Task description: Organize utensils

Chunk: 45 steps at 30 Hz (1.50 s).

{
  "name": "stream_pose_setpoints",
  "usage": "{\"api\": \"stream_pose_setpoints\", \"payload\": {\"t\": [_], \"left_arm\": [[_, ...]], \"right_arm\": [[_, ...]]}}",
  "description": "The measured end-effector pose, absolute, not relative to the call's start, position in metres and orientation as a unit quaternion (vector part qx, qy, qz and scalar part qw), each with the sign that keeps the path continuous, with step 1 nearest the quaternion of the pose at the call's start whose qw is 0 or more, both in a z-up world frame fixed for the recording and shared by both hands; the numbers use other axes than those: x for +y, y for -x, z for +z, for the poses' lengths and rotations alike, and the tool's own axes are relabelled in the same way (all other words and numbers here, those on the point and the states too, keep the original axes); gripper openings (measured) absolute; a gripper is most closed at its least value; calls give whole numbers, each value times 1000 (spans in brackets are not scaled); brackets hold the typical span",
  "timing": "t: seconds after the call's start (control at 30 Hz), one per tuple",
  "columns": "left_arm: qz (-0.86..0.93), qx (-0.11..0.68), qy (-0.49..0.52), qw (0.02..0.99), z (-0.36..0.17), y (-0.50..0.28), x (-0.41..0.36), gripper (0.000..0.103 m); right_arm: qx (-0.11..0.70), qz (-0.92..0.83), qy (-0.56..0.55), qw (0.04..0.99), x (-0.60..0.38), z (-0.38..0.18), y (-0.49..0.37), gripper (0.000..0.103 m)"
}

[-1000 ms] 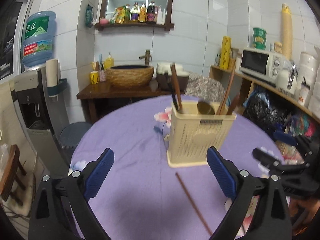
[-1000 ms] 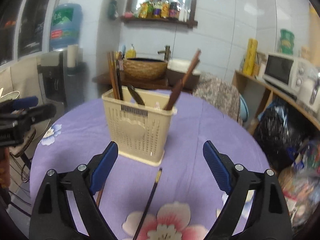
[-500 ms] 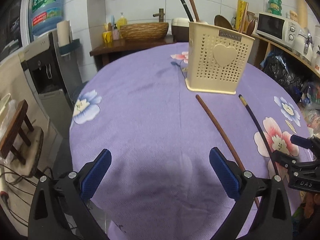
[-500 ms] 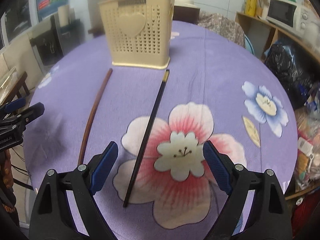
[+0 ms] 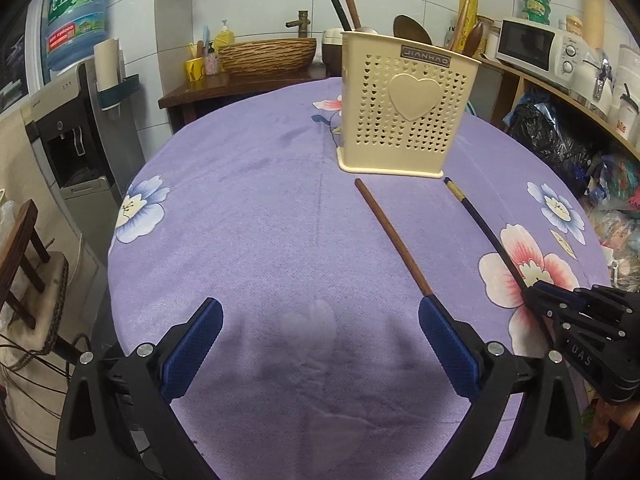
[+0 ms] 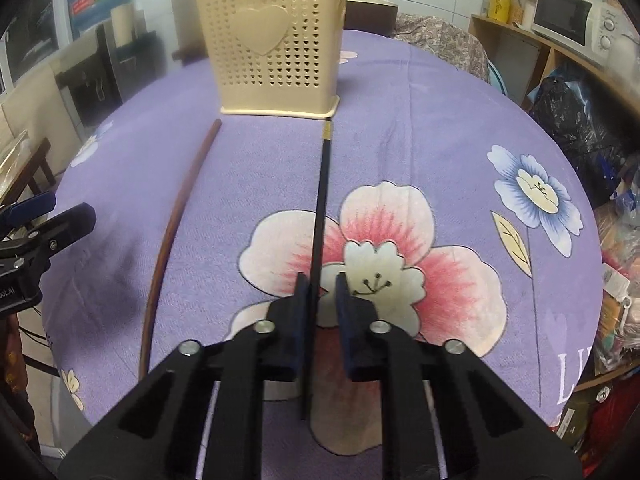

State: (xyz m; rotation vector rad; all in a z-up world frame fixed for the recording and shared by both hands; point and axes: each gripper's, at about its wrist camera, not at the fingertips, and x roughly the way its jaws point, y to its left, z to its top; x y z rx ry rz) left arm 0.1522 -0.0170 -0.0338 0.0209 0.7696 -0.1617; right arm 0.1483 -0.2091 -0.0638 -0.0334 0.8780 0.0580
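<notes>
The right claw (image 6: 322,286) pinches the black chopstick (image 6: 320,200) near its end, so it may pivot and slip; the left claw (image 5: 320,320) gapes empty

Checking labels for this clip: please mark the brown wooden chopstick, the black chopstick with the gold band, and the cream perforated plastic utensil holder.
brown wooden chopstick (image 5: 394,236), left wrist view, mid-shaft.
black chopstick with the gold band (image 6: 321,196), right wrist view, mid-shaft.
cream perforated plastic utensil holder (image 5: 408,96), left wrist view, heart emblem.
</notes>
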Motion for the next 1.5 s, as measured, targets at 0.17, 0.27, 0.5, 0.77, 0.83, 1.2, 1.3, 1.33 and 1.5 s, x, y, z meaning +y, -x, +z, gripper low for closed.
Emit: {"api": "stream_pose_setpoints", "payload": {"t": [0.17,0.27,0.5,0.77,0.83,1.2,1.3,1.33,1.5], "left_arm": [[-95,386,-3,918,-37,-151,-26,97],[-106,391,-1,914,-39,-151,-34,97],[-117,392,-13,912,-38,-162,-47,97],[-121,430,-18,894,-39,-232,-69,57],[-121,450,0,885,-45,-251,-70,47],[-86,450,-29,888,-50,-282,-87,12],[-92,452,-32,887,-49,-284,-87,11],[-97,451,-38,886,-49,-281,-88,11],[-117,450,-40,884,-48,-266,-84,11]], "right_arm": [[428,20,11,904,-228,-63,-132,12],[431,24,13,902,-232,-64,-120,12],[410,48,1,911,-241,-52,-124,65],[392,72,-15,917,-246,-34,-153,65],[392,75,-13,917,-243,-32,-157,65],[399,86,-5,913,-231,-36,-174,65],[405,95,-8,910,-230,-34,-187,65],[406,96,-7,909,-229,-33,-190,65],[418,104,-3,902,-225,-36,-218,65]]}}
